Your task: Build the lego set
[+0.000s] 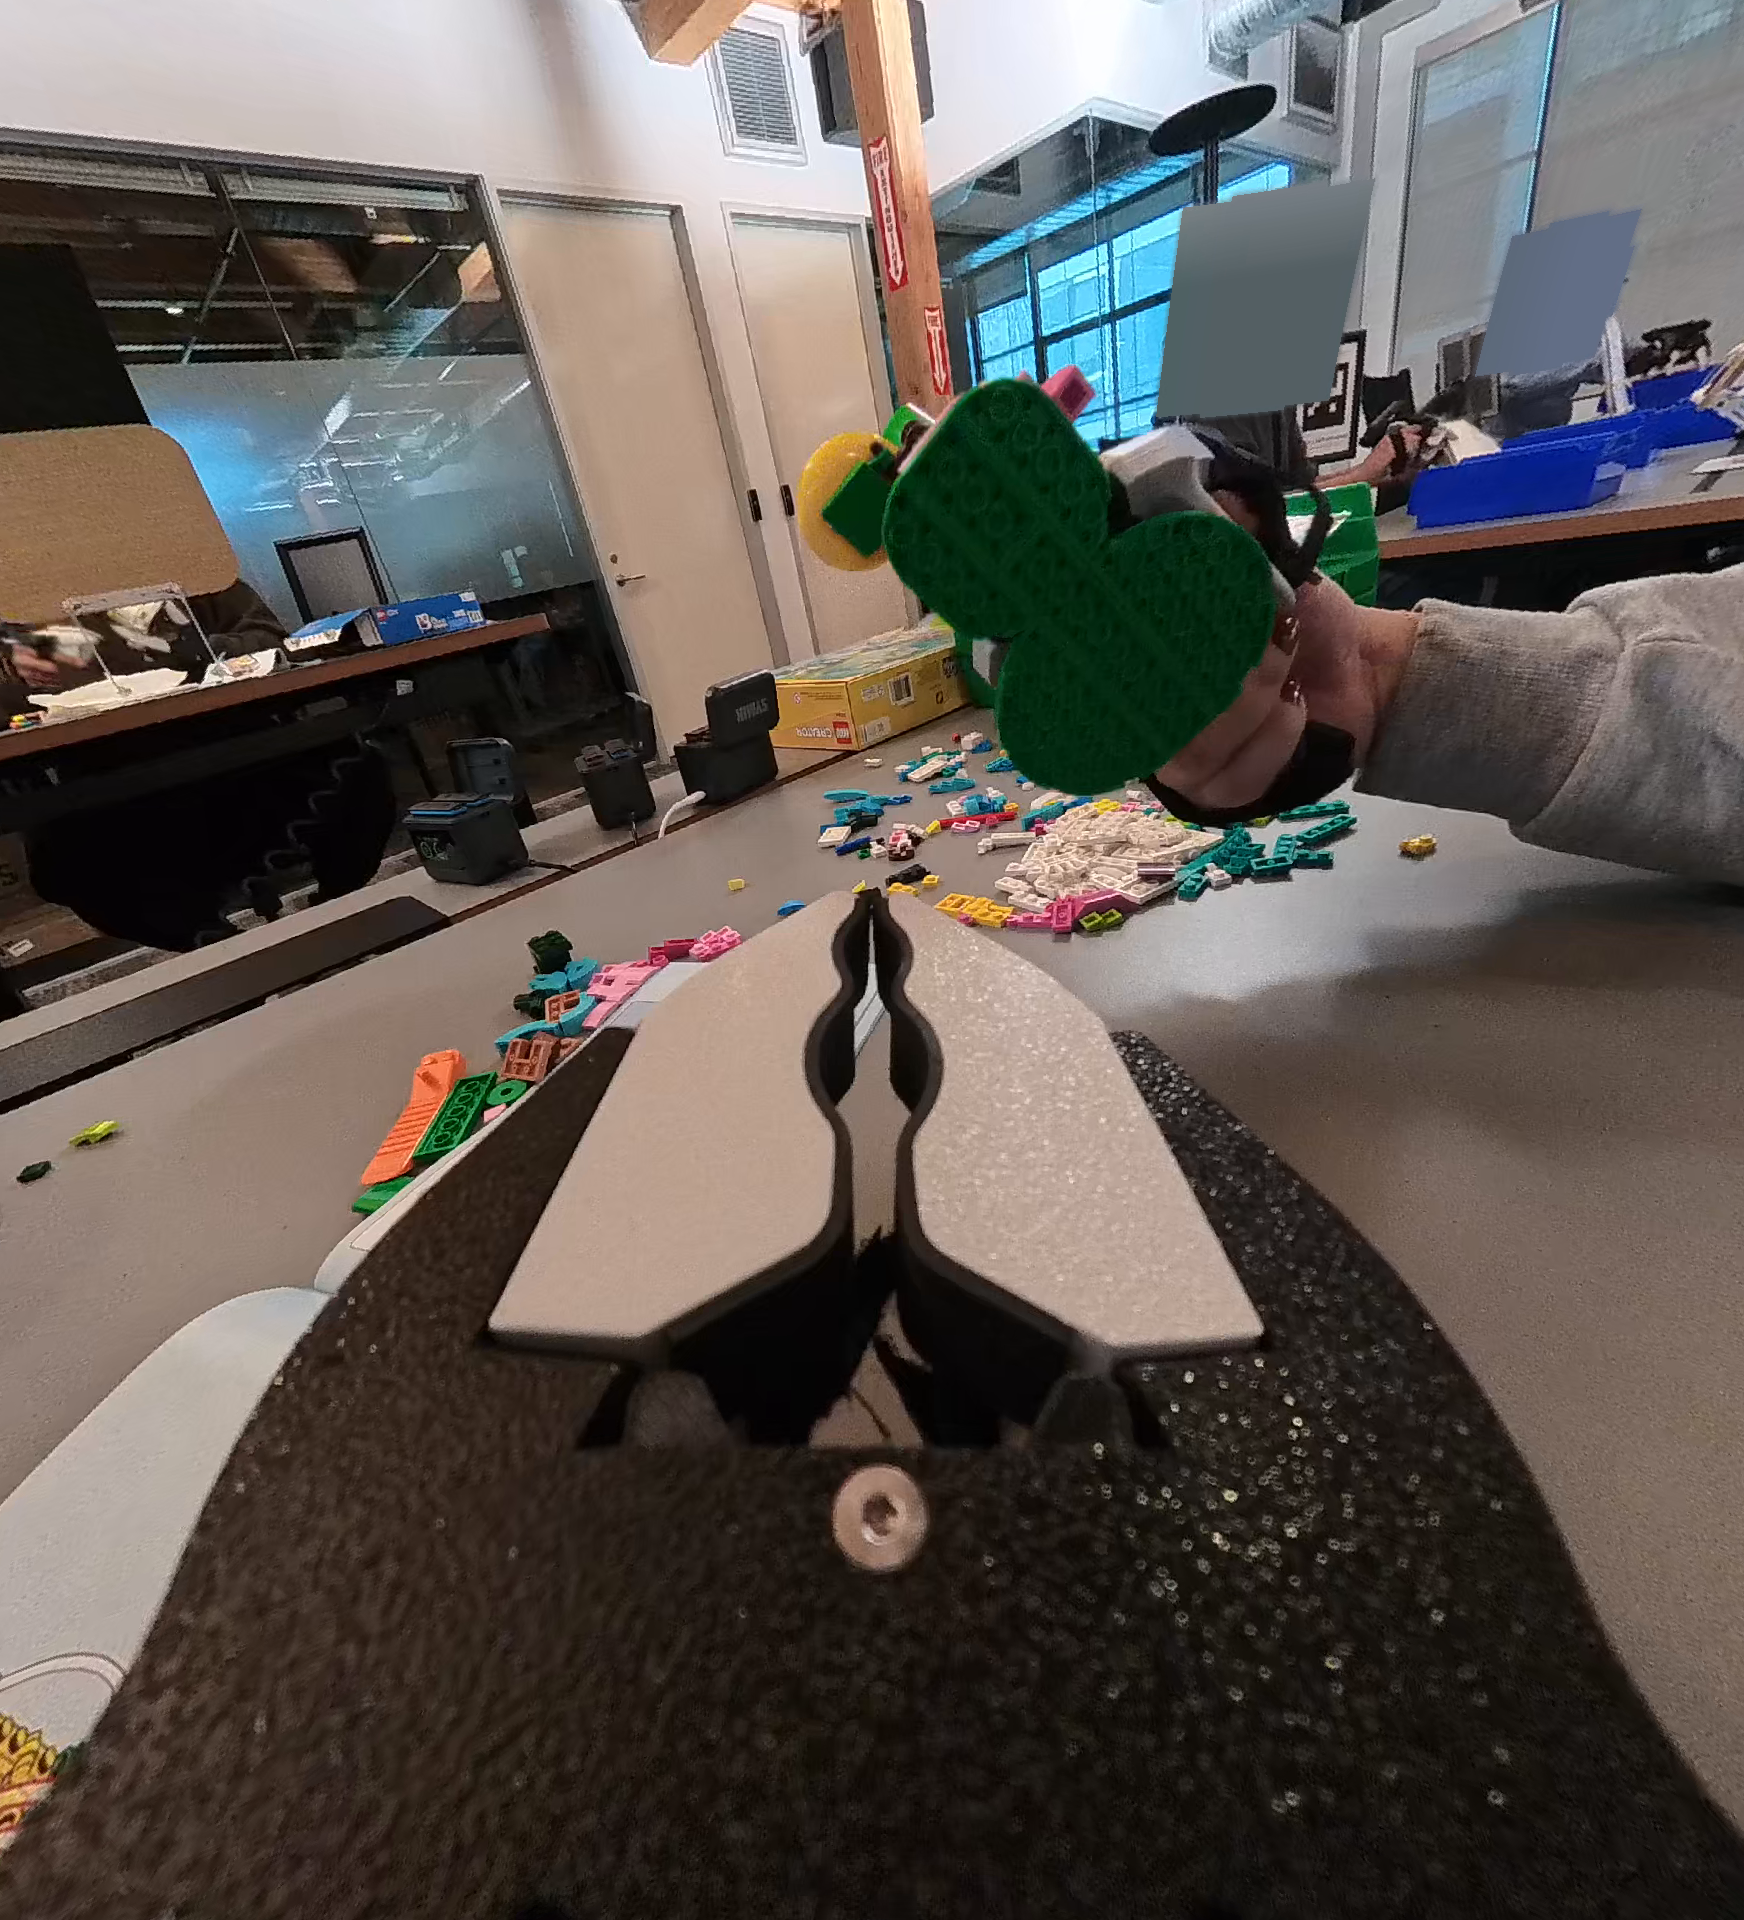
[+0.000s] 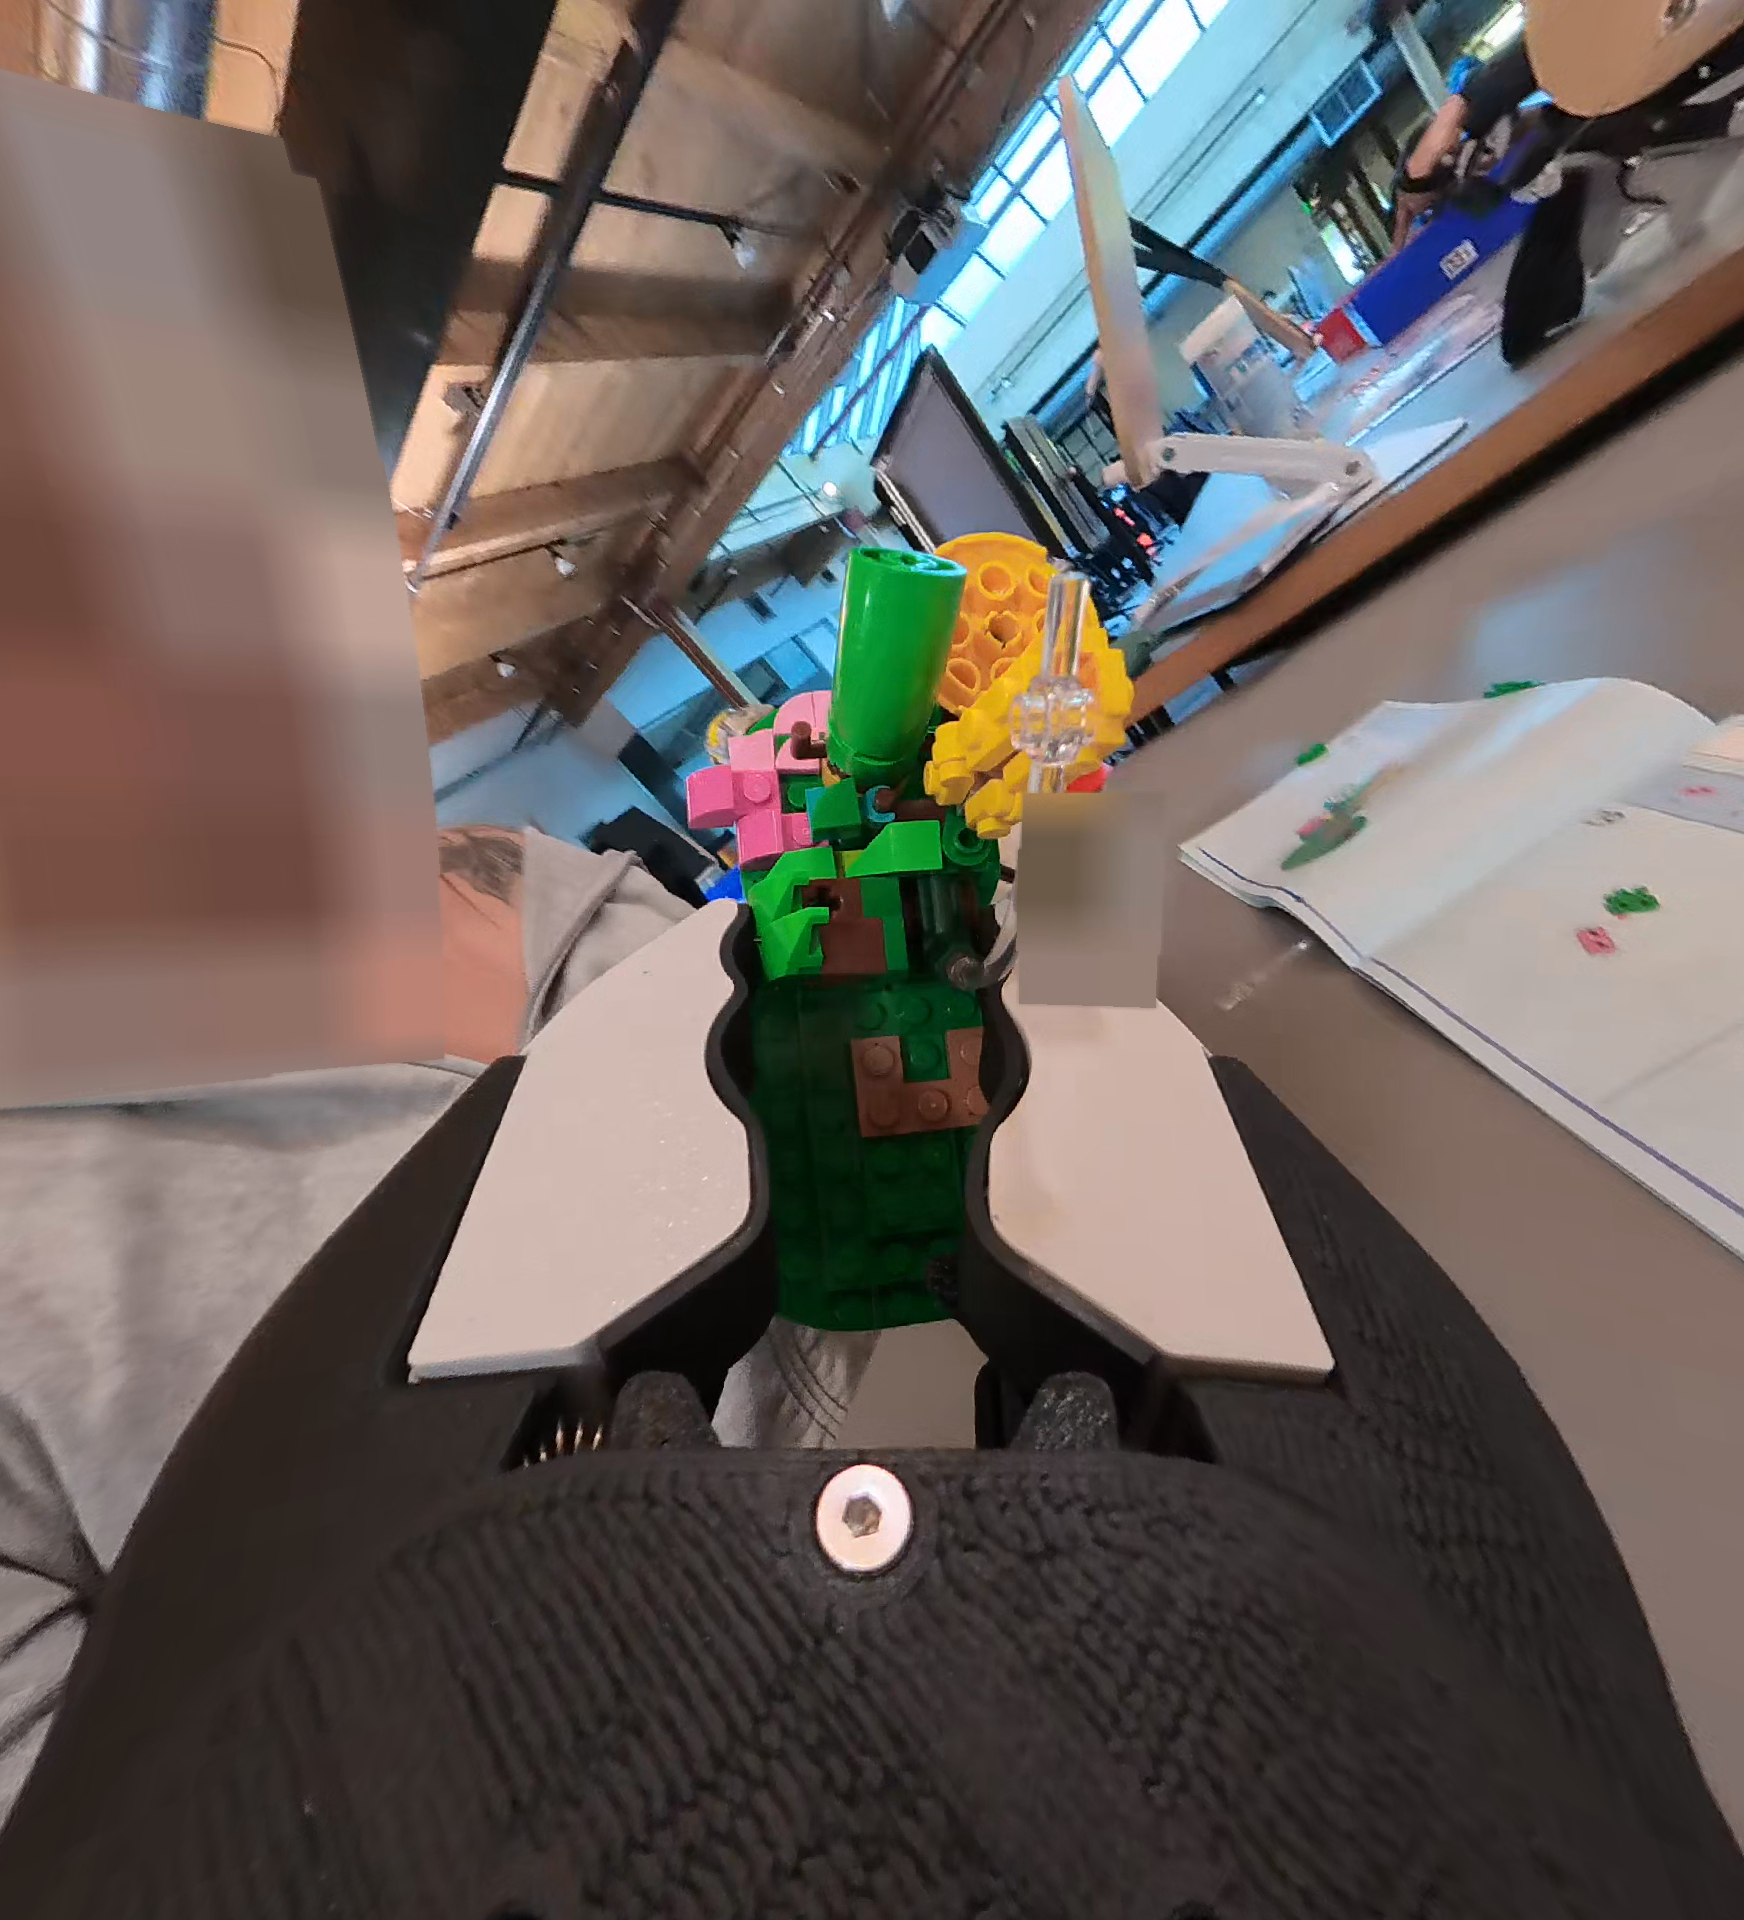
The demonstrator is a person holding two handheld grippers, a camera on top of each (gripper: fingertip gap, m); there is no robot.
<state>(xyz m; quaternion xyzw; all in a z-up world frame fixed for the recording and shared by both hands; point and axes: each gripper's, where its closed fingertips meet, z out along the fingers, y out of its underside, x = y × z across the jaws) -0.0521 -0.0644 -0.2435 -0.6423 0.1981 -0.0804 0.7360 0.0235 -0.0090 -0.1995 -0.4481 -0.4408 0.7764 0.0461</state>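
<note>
My right gripper (image 2: 868, 935) is shut on a brick model (image 2: 868, 1143) with a dark green lobed base plate, brown plates, a green cylinder (image 2: 889, 665), pink bricks and a yellow flower (image 2: 1034, 717). Both pads press the base plate's edges. The model is lifted in the air and tilted. In the left wrist view the model's green underside (image 1: 1076, 582) faces me, held up by the right gripper and a hand (image 1: 1304, 707) above the grey table (image 1: 1367, 1091). My left gripper (image 1: 873, 909) is shut with nothing between its pads, low over the table near loose bricks.
Loose bricks lie in piles: white and teal (image 1: 1138, 842), pink and blue (image 1: 587, 997), an orange brick separator (image 1: 421, 1117). A yellow box (image 1: 868, 686) and black chargers (image 1: 733, 738) stand at the table's far side. An open instruction booklet (image 2: 1574, 935) lies to the right. People work at other tables. One gripper's finger ends stand about 11 cm off the other's.
</note>
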